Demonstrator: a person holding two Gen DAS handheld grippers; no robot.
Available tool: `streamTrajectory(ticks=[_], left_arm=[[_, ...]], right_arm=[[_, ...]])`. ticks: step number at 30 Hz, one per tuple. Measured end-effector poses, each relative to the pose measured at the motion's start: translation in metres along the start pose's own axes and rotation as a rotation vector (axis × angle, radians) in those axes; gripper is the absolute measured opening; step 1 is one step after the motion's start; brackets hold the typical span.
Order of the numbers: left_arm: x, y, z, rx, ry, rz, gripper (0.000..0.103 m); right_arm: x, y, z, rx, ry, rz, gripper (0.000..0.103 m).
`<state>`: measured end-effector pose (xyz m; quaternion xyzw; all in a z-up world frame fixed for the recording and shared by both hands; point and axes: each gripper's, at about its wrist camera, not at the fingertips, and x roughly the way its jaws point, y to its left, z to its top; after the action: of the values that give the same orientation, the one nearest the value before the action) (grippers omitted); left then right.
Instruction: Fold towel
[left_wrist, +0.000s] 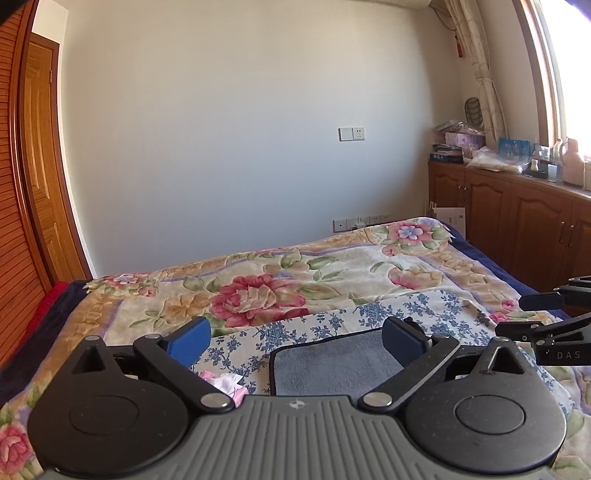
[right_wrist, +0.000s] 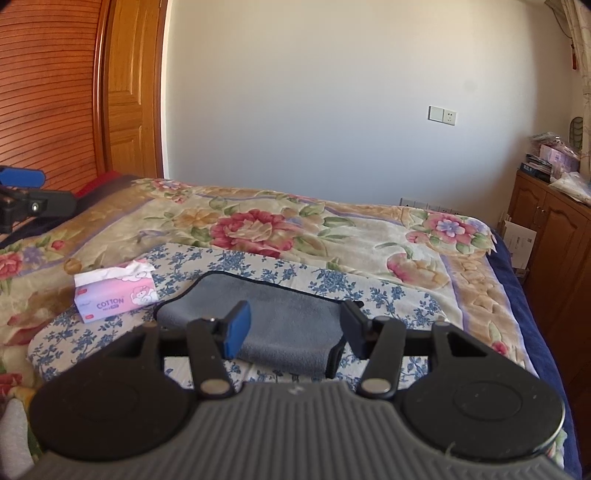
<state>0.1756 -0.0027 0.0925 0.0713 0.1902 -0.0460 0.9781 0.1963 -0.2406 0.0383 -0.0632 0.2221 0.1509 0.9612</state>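
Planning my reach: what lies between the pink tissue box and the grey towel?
Only bare blue-flowered white cloth separates the pink tissue box from the grey black-edged towel, seen in the right wrist view.

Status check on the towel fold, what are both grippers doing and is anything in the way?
Left gripper open wide, empty. Right gripper open, empty, above the towel. Grey towel lying folded on blue-flowered cloth. Tissue box beside towel, apart from it.
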Motion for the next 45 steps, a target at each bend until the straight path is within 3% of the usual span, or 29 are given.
streamTrajectory(ticks=[8,13,17,19,45], left_arm=[[-0.026,-0.002,-0.004,0.0,0.0,0.008,0.103],[-0.04,-0.001,-0.008,-0.002,0.003,0.016,0.103],[-0.049,-0.001,-0.01,-0.002,0.007,0.02,0.103],[-0.054,-0.001,-0.012,-0.002,0.011,0.02,0.103],[-0.106,-0.02,-0.065,-0.041,0.005,0.027,0.103]], right_arm=[[-0.021,-0.003,-0.005,0.022,-0.011,-0.023,0.062],[-0.037,-0.002,-0.009,0.036,-0.033,-0.029,0.085],[-0.047,0.0,-0.012,0.045,-0.045,-0.029,0.093],[-0.051,0.001,-0.013,0.047,-0.051,-0.033,0.103],[-0.098,0.017,-0.036,0.063,-0.078,-0.015,0.103]])
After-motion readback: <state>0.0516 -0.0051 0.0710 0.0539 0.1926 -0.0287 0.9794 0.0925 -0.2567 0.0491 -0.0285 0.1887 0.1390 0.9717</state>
